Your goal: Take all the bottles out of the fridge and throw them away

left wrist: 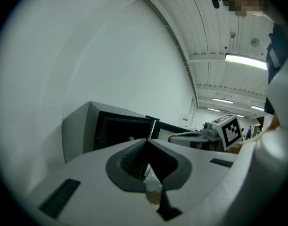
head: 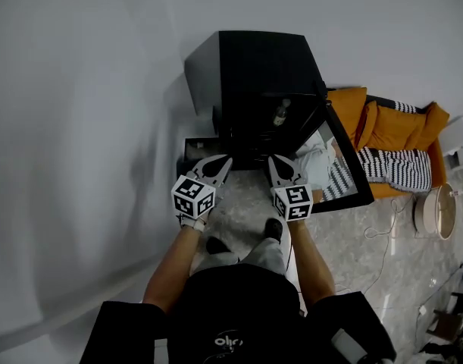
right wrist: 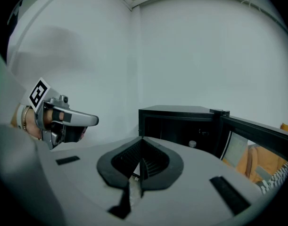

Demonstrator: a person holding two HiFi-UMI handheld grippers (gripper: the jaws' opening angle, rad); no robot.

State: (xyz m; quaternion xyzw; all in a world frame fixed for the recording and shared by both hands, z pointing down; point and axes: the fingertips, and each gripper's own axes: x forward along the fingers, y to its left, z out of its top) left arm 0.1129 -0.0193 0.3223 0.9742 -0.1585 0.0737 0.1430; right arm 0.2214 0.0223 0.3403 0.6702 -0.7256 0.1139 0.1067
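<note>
- While they hang side by side in front of the fridge (head: 261, 67), both tongs are closed. The left gripper (head: 224, 161) has its jaws pressed tip to tip with nothing between them. The right gripper (head: 273, 160) is closed the same way and is also empty.
- Both grippers point towards the fridge's dark interior. In each gripper view, the other gripper shows off to the side.
- The fridge is small and black and stands on the floor (head: 345, 241) against a white wall (head: 79, 89). Its door (head: 345, 161) is swung wide open to the right.
- One bottle (head: 280, 113) stands upright inside the fridge. Its pale cap shows in the right gripper view. It is beyond both sets of tips and neither touches it.
- The person's dark shoes (head: 273, 228) rest on the grey stone floor just below the grippers.
- Behind the open door is an orange sofa (head: 398, 123) with striped cushions (head: 394, 169).
- A round pale tub (head: 436, 211) sits near the sofa, with a thin cable (head: 383, 237) trailing across the floor beside it.
</note>
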